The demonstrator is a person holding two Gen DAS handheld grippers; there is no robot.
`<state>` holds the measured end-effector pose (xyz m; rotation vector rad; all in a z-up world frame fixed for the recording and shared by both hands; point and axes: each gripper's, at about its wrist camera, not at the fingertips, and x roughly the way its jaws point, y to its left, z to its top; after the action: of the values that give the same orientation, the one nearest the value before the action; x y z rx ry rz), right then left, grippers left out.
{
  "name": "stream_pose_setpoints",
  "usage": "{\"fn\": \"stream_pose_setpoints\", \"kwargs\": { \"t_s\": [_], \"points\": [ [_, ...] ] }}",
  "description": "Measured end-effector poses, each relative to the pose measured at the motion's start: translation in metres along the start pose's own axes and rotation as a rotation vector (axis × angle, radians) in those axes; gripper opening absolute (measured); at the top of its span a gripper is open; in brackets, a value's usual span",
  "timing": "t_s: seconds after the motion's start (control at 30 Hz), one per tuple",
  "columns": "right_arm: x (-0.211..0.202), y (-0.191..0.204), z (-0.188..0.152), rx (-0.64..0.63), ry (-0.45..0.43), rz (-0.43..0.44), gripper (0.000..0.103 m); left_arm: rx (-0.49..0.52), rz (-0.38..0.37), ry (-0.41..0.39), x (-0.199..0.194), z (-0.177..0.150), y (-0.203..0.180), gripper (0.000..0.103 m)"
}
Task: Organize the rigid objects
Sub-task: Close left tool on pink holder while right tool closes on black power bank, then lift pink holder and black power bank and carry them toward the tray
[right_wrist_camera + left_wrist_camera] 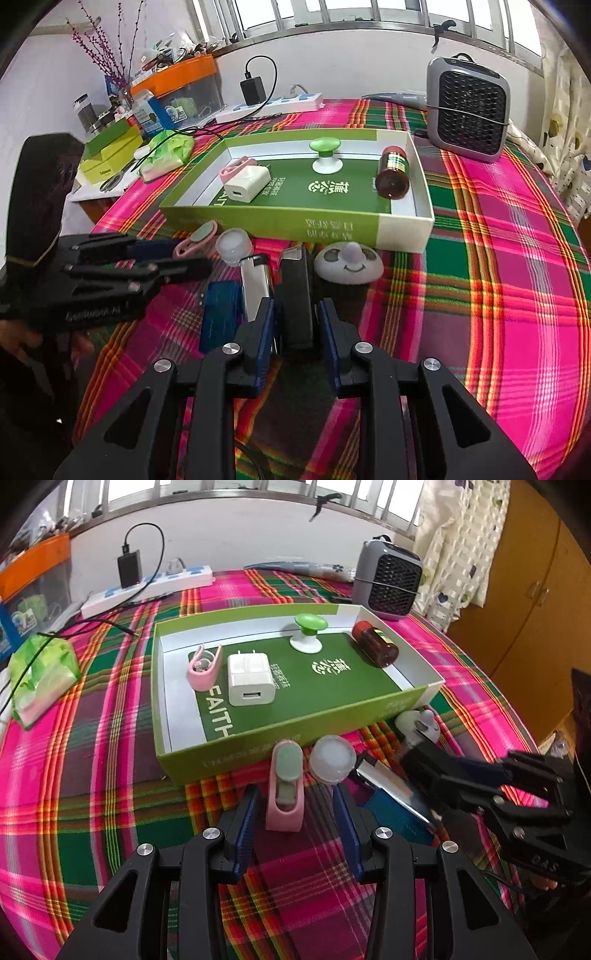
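Right at my fingertips on the plaid tablecloth [110, 775], my right gripper [296, 325] is clamped on a black rectangular block [295, 295] standing on edge, pads pressed on both of its sides. Just left of that block sits a silver lighter [255, 284], and left of that a blue spool-like thing [219, 314] lying on the cloth; can't tell exactly what it is.

My left gripper [295, 823] hangs with its jaws wide apart, nothing squeezed. A pink clip [285, 790] with a grey-green insert sits between its fingers, but the pads aren't touching it. Just right of the clip is a small round frosted tub [332, 760], nearly touching the near wall of the box.

Off to the right of the block there's a white dome with a smiley face [349, 264], also close against the box's near wall.

Further out is the green box lid [258, 734] used as a tray. Inside it, left to right: another pink clip [203, 668], a white USB charger [251, 679] just beside it, a green-topped knob on a white base [308, 631] toward the far wall, and a brown bottle [375, 644] lying on its side in the right end.

Past the box, far side: a white power strip [147, 587] with a black adapter plugged in at the left, a grey mini fan [388, 579] at the right. A green tissue pack [40, 675] sits well left of the box.
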<state>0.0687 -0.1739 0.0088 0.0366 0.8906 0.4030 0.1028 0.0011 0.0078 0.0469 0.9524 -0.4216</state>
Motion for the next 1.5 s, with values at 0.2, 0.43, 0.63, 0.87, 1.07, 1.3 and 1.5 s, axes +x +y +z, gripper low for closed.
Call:
{"fn": "stream_pose_setpoints", "kwargs": {
  "t_s": [0.2, 0.43, 0.63, 0.87, 1.07, 1.3, 1.5],
  "points": [
    [-0.01, -0.008, -0.011, 0.016, 0.003, -0.014, 0.026, 0.018, 0.052, 0.001, 0.005, 0.005, -0.004, 0.04],
    [-0.019, -0.015, -0.02, 0.022, 0.004, -0.052, 0.026, 0.005, 0.088, -0.009, 0.008, 0.007, -0.002, 0.04],
    [-0.021, -0.019, -0.022, 0.028, 0.003, -0.083, 0.026, -0.008, 0.108, -0.017, 0.008, 0.006, -0.002, 0.037],
    [-0.021, -0.022, -0.022, 0.038, -0.001, -0.074, 0.026, -0.027, 0.12, -0.025, 0.006, 0.004, 0.001, 0.028],
    [-0.021, -0.021, -0.022, 0.037, 0.0, -0.079, 0.026, -0.049, 0.121, -0.029, 0.003, 0.001, 0.004, 0.021],
    [-0.018, -0.02, -0.02, 0.041, 0.007, -0.089, 0.027, -0.071, 0.124, -0.033, -0.003, -0.006, 0.006, 0.018],
    [-0.015, -0.021, -0.016, 0.061, 0.007, -0.095, 0.027, -0.107, 0.133, -0.039, -0.006, -0.009, 0.012, 0.017]
  ]
}}
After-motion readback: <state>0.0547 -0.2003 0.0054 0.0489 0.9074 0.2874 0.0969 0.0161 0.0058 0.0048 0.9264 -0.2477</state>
